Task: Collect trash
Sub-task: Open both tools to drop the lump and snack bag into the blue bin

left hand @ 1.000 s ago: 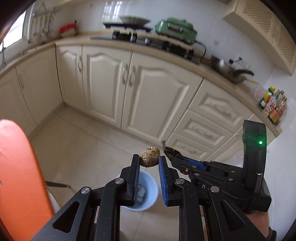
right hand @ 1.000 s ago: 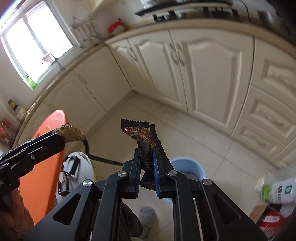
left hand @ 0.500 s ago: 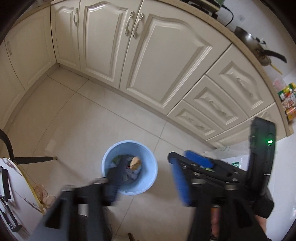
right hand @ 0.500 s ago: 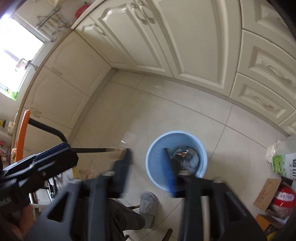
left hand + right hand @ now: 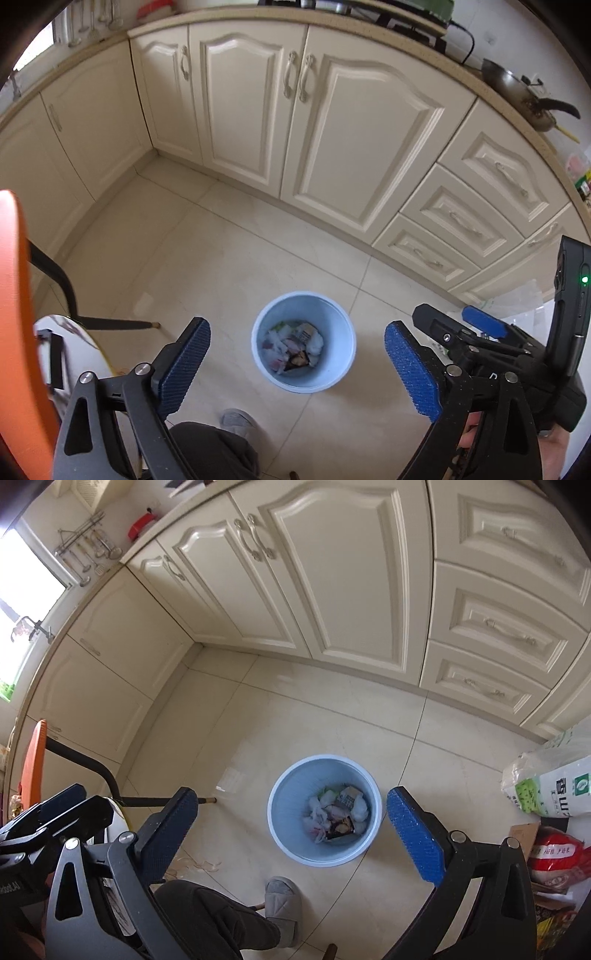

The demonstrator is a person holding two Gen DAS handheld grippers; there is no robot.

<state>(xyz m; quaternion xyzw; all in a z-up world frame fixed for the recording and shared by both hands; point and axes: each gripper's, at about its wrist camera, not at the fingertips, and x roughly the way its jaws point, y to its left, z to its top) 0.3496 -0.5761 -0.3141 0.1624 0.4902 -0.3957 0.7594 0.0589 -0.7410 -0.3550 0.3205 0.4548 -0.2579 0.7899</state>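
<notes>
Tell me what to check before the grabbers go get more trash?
1. Left gripper empty: ok, jaws opening, nothing between them.
2. Right gripper empty: ok, jaws opening, nothing between them.
3. Trash inside the round light-blue plastic bin: ok, crumpled papers and wrappers lie at the bottom.
4. Bin upright on the cream tiled floor: ok.
5. Floor beside bin free of scraps: not ok, pale bits lie near the grey slipper.
6. Room left in bin: ok.
</notes>
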